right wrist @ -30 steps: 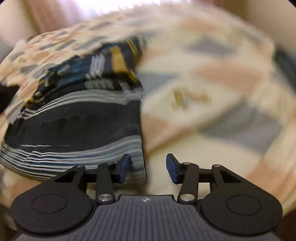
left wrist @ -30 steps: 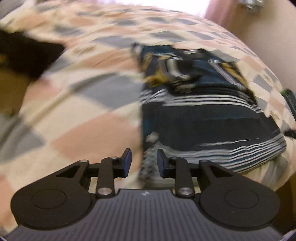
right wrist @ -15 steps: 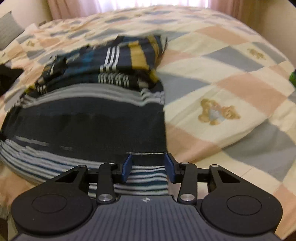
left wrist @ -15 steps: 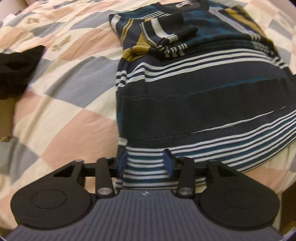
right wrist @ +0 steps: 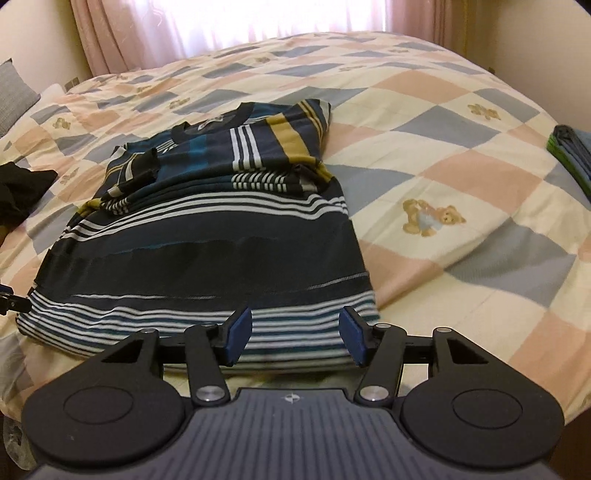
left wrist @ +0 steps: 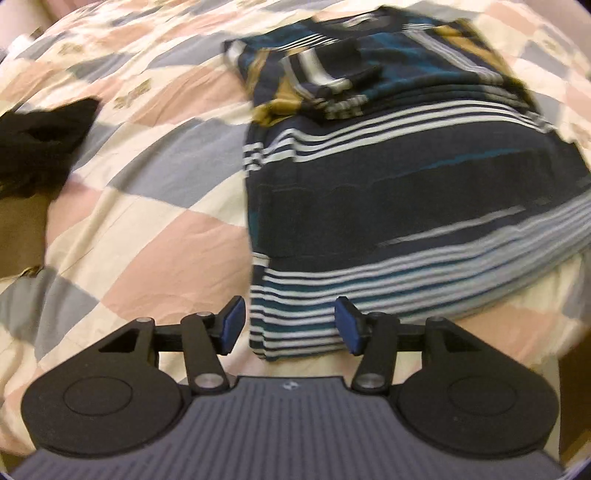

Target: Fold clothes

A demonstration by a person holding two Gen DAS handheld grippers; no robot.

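A striped shirt (right wrist: 207, 236) lies partly folded on the checked quilt (right wrist: 461, 155), hem toward the cameras. The left gripper (left wrist: 290, 329) and right gripper (right wrist: 295, 338) hang over that hem at its two corners, jaws spreading, pads clear of the cloth. A pale neck label (right wrist: 210, 123) shows, too small to read; the quilt carries teddy-bear prints (right wrist: 432, 218).

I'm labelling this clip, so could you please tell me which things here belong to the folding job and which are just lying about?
Part of the job:
striped shirt
left gripper, jaws opening over the hem
right gripper, jaws opening over the hem

Just lying about:
black garment
folded pile
pillow
curtain
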